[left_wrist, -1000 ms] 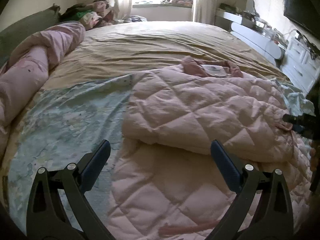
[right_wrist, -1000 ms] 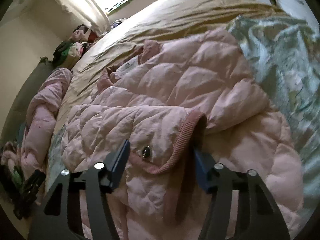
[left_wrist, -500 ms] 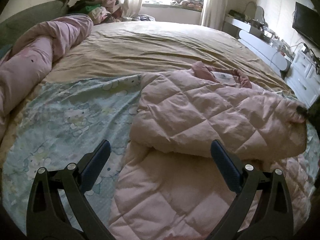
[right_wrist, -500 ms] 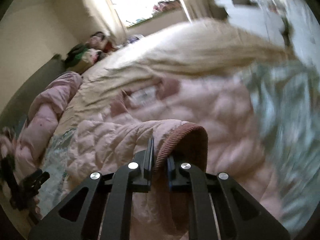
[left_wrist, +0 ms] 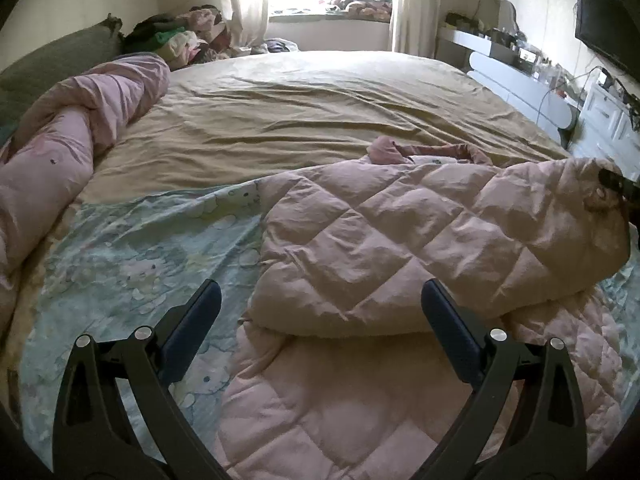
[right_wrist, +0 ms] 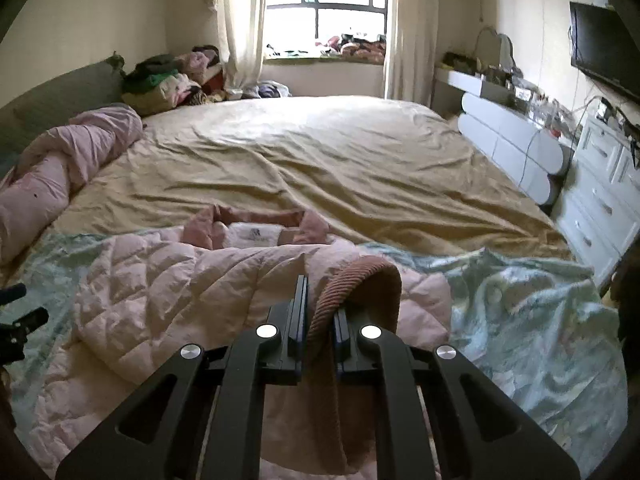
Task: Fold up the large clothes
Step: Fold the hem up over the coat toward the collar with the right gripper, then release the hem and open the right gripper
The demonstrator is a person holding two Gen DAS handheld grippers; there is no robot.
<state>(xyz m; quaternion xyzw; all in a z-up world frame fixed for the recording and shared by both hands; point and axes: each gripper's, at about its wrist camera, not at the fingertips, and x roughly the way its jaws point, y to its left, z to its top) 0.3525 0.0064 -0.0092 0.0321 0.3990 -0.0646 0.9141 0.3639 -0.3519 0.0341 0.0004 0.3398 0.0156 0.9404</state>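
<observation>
The right gripper [right_wrist: 319, 314] has its jaws clamped on the ribbed cuff [right_wrist: 356, 284] of the pink jacket [left_wrist: 420, 240] spread across the lower bed [left_wrist: 320, 112], while the left gripper [left_wrist: 320, 312] hovers with jaws wide apart.

I see black angular frames with triangular cut-outs and round silver screws on my left gripper [left_wrist: 320, 316] and right gripper [right_wrist: 320, 320], each carrying dark blue finger pads [left_wrist: 192, 326].
</observation>
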